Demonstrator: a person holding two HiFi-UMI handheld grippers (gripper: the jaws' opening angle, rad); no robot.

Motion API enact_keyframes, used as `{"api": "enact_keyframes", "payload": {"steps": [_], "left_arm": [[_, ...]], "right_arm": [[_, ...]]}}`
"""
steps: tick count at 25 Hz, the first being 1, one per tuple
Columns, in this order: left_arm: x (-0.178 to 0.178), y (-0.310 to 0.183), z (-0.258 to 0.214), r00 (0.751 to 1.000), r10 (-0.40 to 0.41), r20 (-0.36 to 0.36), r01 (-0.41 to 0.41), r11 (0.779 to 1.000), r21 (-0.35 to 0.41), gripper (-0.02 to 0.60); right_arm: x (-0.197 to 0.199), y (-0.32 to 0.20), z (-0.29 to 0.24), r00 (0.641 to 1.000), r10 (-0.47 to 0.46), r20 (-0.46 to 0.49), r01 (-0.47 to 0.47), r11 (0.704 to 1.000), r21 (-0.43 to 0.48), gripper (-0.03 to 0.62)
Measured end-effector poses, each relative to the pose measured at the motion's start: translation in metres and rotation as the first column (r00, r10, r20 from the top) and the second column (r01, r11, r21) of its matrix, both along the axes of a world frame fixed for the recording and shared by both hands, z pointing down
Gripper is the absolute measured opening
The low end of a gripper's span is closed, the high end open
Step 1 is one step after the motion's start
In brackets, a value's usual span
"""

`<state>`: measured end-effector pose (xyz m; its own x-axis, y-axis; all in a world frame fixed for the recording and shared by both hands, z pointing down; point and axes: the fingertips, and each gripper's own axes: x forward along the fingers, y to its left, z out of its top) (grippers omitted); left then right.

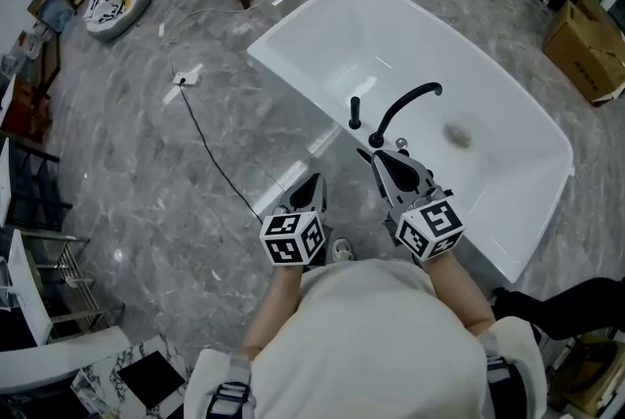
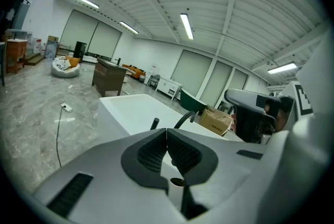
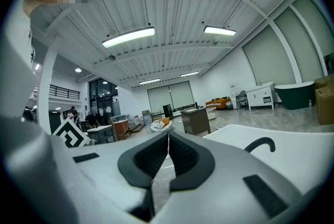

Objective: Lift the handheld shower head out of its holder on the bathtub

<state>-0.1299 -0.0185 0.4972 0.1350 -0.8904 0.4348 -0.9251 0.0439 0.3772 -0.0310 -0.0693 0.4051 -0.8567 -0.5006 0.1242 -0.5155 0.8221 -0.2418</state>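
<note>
Head view: we're on the approach, left claw [image 1: 313,180] and right claw [image 1: 377,157] both pinched shut and empty, the shower head [image 1: 354,111] upright in its holder on the bathtub [image 1: 264,48] rim near the right one, so next we open and reach.
</note>
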Motion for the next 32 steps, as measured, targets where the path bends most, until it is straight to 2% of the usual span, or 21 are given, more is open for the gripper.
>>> {"api": "enact_keyframes", "payload": {"steps": [8,16,20,28,32], "left_arm": [[-0.013,-0.032,0.021,0.994,0.112,0.015,-0.112,0.994,-0.016,0.021],[-0.004,-0.061,0.067,0.984,0.178,0.017,-0.177,0.982,-0.063,0.021],[0.008,-0.077,0.089,0.979,0.206,0.009,-0.204,0.976,-0.078,0.021],[0.012,-0.122,0.124,0.971,0.231,0.065,-0.224,0.97,-0.099,0.023],[0.014,-0.147,0.147,0.965,0.248,0.088,-0.235,0.962,-0.138,0.029]], "right_arm": [[0.002,-0.019,0.007,0.992,0.121,-0.023,-0.121,0.993,-0.002,0.02],[0.026,-0.035,0.028,0.977,0.205,-0.054,-0.208,0.977,-0.052,0.02],[0.031,-0.051,0.038,0.975,0.213,-0.064,-0.217,0.974,-0.064,0.02],[0.022,-0.093,0.05,0.979,0.186,-0.08,-0.191,0.98,-0.061,0.02],[0.024,-0.114,0.06,0.979,0.18,-0.093,-0.187,0.979,-0.079,0.02]]}}
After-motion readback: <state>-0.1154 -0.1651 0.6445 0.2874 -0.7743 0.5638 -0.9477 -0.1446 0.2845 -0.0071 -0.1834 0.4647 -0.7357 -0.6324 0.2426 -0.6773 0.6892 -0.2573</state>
